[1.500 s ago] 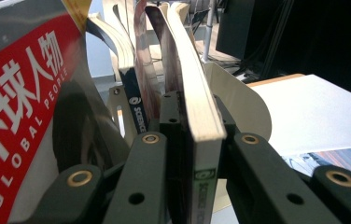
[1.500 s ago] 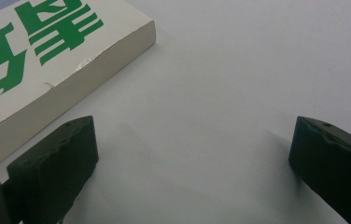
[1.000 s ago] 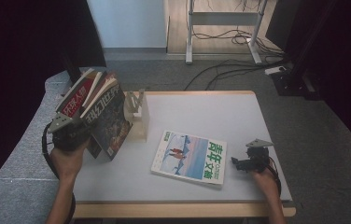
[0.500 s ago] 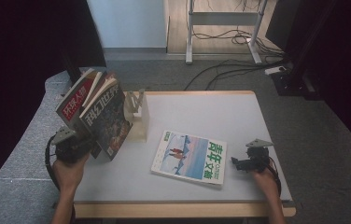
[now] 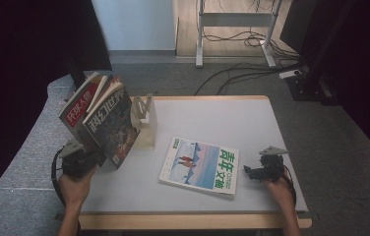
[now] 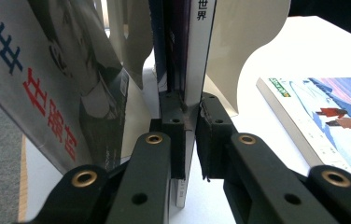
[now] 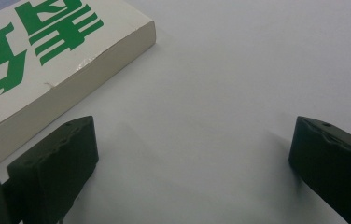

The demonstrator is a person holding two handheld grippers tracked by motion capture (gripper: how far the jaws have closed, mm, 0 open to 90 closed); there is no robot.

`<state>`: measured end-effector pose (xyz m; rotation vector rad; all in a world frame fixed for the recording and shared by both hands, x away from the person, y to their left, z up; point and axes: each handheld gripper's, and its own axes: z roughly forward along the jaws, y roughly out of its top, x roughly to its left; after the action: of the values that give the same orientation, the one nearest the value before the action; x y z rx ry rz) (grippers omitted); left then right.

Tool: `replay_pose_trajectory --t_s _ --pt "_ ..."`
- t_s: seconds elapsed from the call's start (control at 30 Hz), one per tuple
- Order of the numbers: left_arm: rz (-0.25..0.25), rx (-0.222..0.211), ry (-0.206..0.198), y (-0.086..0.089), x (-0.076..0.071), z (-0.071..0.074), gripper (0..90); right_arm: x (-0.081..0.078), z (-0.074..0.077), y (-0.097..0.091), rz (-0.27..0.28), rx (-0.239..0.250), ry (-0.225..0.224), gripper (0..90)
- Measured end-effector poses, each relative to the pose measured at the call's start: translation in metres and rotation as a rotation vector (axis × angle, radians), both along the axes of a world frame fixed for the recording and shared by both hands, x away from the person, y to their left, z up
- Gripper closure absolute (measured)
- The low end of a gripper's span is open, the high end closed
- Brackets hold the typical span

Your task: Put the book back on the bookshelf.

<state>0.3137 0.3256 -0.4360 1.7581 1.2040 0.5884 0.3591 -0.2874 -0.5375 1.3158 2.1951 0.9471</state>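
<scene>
My left gripper (image 5: pixel 85 156) (image 6: pixel 190 135) stands at the table's left edge, shut on the lower spine of a dark-covered magazine (image 5: pixel 113 125) (image 6: pixel 200 56) that stands upright and leans left. Its jaws have just been closing with that magazine between them. A red-titled magazine (image 5: pixel 77 110) (image 6: pixel 47 79) leans beside it on the left. Behind both stands a white bookend (image 5: pixel 144 120) (image 6: pixel 246 51). A green-titled magazine (image 5: pixel 200 166) (image 6: pixel 323 116) (image 7: pixel 47 60) lies flat mid-table. My right gripper (image 5: pixel 256 172) (image 7: pixel 192 154) rests open on the table just right of it, holding nothing.
The white table (image 5: pixel 222 118) has a wooden front edge (image 5: pixel 193 221). A grey padded surface (image 5: pixel 20 167) borders its left side. Cables and a metal stand (image 5: pixel 232 29) lie on the floor beyond the far edge.
My left hand has sunk toward the table with the upright magazines, which now stand lower and nearer the front. The right gripper and the flat magazine have not moved.
</scene>
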Motion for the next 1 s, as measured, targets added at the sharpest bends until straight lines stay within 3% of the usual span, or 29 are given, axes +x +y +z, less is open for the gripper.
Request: replay_pose_trajectory --t_s 1.0 --pt "0.023 0.044 -0.007 -0.031 0.038 0.003 83.1 0.0 0.0 0.0 0.0 0.001 0.001 0.8"
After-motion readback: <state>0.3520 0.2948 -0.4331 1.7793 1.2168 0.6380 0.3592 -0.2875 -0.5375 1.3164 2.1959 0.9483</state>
